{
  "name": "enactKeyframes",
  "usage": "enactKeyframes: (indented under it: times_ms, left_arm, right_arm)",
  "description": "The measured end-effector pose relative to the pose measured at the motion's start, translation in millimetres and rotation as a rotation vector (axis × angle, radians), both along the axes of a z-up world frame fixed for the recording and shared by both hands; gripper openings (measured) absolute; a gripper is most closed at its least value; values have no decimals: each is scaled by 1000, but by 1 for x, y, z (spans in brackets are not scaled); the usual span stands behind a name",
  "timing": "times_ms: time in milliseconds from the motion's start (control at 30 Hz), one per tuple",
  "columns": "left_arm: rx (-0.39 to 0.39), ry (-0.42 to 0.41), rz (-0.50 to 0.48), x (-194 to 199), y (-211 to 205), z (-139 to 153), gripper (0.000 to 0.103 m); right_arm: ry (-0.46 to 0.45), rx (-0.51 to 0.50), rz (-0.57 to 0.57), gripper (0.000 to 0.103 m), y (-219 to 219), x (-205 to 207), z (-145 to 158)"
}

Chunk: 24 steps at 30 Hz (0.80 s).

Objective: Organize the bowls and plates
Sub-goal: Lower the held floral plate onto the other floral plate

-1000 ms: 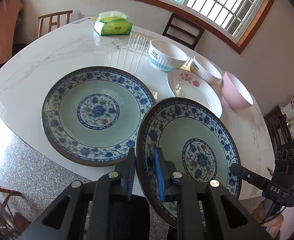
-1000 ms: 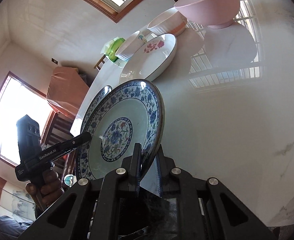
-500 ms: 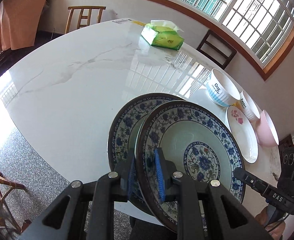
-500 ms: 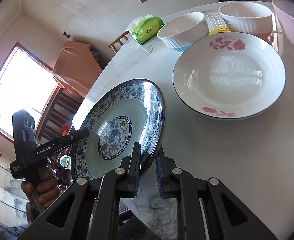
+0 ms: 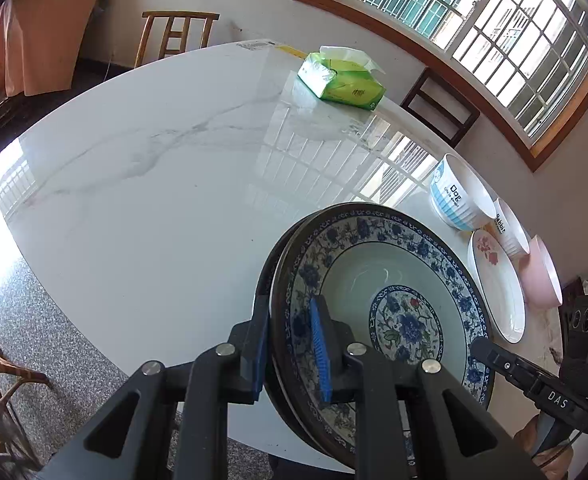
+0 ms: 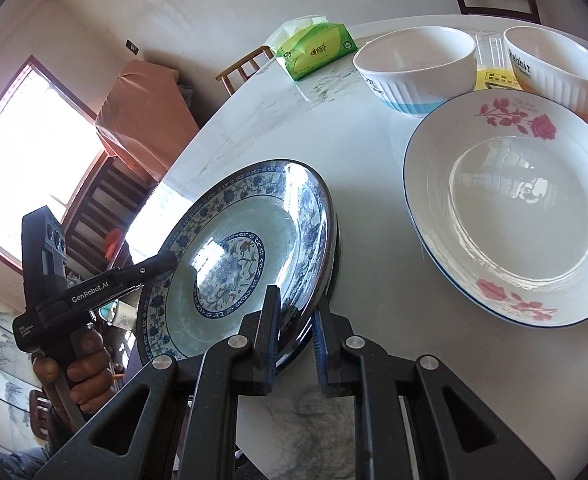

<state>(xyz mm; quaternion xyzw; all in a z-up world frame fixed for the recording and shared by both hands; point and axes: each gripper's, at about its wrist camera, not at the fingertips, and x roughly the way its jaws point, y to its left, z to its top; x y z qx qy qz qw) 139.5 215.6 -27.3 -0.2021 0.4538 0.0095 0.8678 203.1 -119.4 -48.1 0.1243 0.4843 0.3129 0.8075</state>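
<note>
Left wrist view: the left gripper (image 5: 292, 344) has its jaws nearly closed on the rim of a blue floral plate (image 5: 390, 304), one finger behind the rim and one on the inner face. A second dark rim (image 5: 290, 240) shows just behind it, so two blue floral plates are counted, the held one lying over the other; whether it rests on it cannot be told. The right gripper (image 6: 294, 320), seen in its own camera, clamps the opposite edge of the same upper plate with its jaws narrowed on the rim.

Taking the blue floral pair as the landmark, one white plate with pink roses (image 6: 510, 216) sits just beside it on the marble table (image 5: 154, 184), on the right gripper's side. Beyond that plate stand three bowls: one white bowl with a blue base (image 6: 418, 64), one white bowl lettered "Rabbit" (image 6: 554, 68), and one pink bowl (image 5: 540, 276). That makes three plates and three bowls.

One green tissue pack (image 5: 340, 80) lies well apart from the pair, at the table's far edge.
</note>
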Motion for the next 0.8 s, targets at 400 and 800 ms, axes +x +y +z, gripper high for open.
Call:
enactKeyframes:
  times_ms: [400,800]
  left_arm:
    - [127,-39,25,-8,-4,1,21]
    - [109,-17,35,-18,-2,-1,21]
  right_arm:
    - [-17,-14,-5,17,7,-3,-1]
    - [-232,-210,32,31,34,-24,11]
